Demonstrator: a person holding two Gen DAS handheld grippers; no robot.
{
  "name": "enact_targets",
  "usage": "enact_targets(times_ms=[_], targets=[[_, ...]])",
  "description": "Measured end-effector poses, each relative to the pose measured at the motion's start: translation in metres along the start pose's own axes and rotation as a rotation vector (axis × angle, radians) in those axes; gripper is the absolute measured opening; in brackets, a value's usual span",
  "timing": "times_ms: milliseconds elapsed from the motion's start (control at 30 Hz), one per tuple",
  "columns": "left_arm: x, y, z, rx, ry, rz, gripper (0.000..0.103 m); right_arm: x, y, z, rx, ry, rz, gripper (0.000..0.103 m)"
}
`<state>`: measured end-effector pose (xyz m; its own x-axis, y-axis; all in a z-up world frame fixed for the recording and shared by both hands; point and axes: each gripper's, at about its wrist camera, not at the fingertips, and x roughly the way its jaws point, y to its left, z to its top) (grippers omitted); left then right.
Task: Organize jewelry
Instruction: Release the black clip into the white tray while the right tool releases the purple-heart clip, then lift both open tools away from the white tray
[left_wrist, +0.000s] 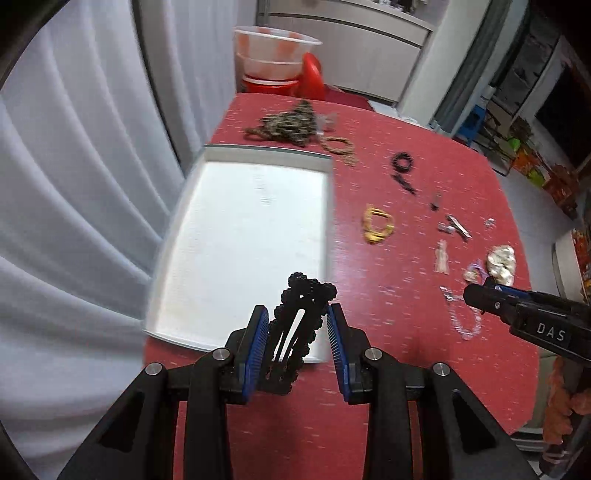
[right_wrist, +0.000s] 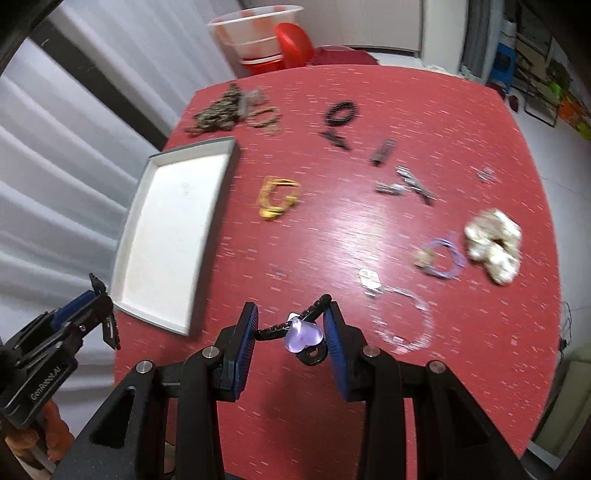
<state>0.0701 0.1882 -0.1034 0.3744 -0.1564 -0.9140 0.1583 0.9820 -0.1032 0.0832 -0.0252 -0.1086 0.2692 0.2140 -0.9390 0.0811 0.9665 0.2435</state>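
My left claw (left_wrist: 297, 334) grips a black beaded clip (left_wrist: 295, 325) between its blue pads, the clip standing upright over the near edge of the white tray (left_wrist: 243, 236). My right claw (right_wrist: 291, 332) pinches a black clip with a lilac heart (right_wrist: 304, 334), held just above the red table (right_wrist: 369, 221). Ahead of it lie a yellow bracelet (right_wrist: 277, 199), a purple loop (right_wrist: 445, 258) and a cream scrunchie (right_wrist: 493, 245); the tray sits to its left.
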Motion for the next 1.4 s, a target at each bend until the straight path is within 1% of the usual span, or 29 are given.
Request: enact_targets(times_ms=[100, 200, 333, 433, 733, 967, 1000, 1033, 1100, 1233, 1333, 1400], targets=[[0.008, 0.028, 0.006, -0.023, 0.000, 0.021, 0.035, 0.015, 0.033, 0.009, -0.035, 0.007, 0.024, 0.040], [0.021, 0.047, 0.011, -0.039, 0.008, 0.037, 0.035, 0.033, 0.066, 0.017, -0.073, 0.019, 0.046, 0.040], [0.041, 0.067, 0.019, -0.048, 0.019, 0.049, 0.035, 0.059, 0.098, 0.026, -0.102, 0.048, 0.068, 0.040], [0.059, 0.076, 0.024, -0.042, 0.039, 0.052, 0.035, 0.076, 0.112, 0.030, -0.115, 0.065, 0.073, 0.040], [0.112, 0.090, 0.022, -0.021, 0.124, 0.076, 0.035, 0.132, 0.123, 0.049, -0.095, 0.114, 0.059, 0.040], [0.133, 0.091, 0.012, -0.004, 0.159, 0.101, 0.035, 0.164, 0.119, 0.044, -0.089, 0.169, 0.027, 0.040], [0.135, 0.091, 0.012, -0.001, 0.164, 0.105, 0.044, 0.167, 0.119, 0.043, -0.088, 0.176, 0.027, 0.040], [0.136, 0.090, 0.011, -0.001, 0.164, 0.110, 0.060, 0.169, 0.119, 0.041, -0.088, 0.182, 0.022, 0.040], [0.135, 0.089, 0.009, -0.007, 0.141, 0.129, 0.070, 0.170, 0.121, 0.040, -0.102, 0.169, 0.011, 0.041], [0.138, 0.086, 0.006, -0.007, 0.157, 0.131, 0.070, 0.170, 0.119, 0.038, -0.094, 0.172, 0.024, 0.042], [0.138, 0.083, 0.005, -0.002, 0.156, 0.139, 0.070, 0.169, 0.116, 0.043, -0.065, 0.186, 0.060, 0.051], [0.136, 0.081, 0.005, 0.001, 0.152, 0.144, 0.070, 0.164, 0.114, 0.048, -0.051, 0.172, 0.087, 0.062]])
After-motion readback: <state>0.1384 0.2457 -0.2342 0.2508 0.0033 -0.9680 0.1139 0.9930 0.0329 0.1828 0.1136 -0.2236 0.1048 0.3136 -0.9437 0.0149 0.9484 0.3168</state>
